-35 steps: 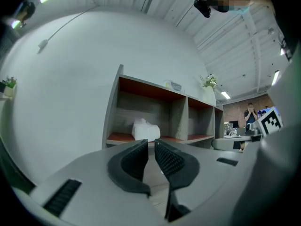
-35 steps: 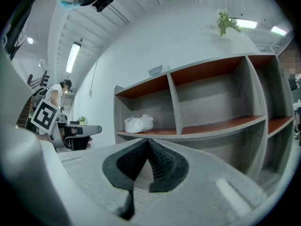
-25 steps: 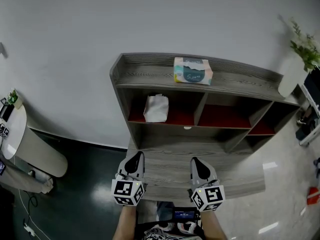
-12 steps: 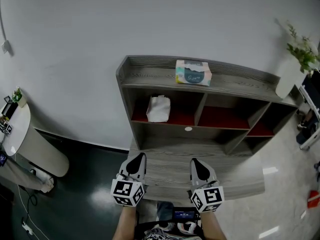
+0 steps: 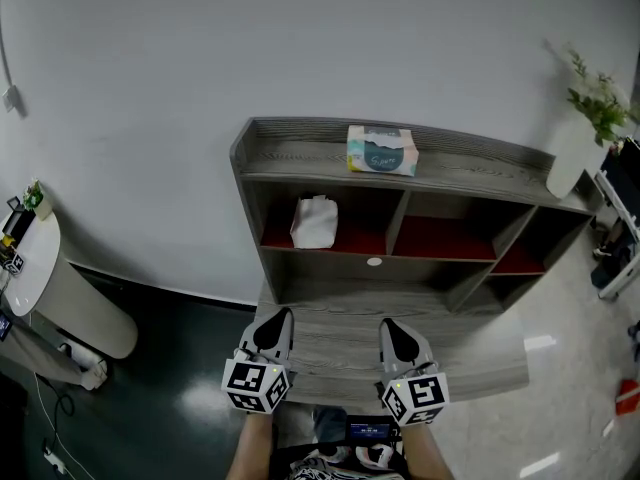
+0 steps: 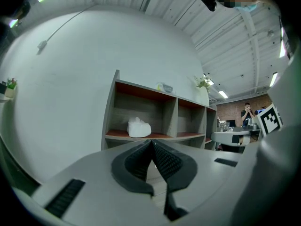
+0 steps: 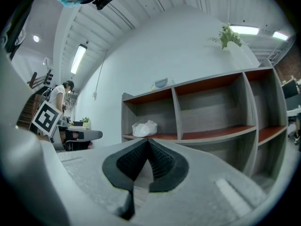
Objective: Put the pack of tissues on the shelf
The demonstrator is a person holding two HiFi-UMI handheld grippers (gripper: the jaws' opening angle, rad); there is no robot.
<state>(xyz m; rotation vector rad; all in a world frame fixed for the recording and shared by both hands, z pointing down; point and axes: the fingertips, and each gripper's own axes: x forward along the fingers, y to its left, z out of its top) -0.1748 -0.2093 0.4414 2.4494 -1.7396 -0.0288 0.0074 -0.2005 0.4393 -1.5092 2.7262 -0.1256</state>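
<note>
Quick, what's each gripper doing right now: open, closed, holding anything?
Left gripper: closed, holding nothing.
Right gripper: closed, holding nothing.

white bundle [image 5: 314, 222]: centre | potted plant [image 5: 572, 156]: far right | round table [image 5: 25, 258]: far left

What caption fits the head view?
Left gripper and right gripper, both shut, face a shelf with a tissue pack on top.
</note>
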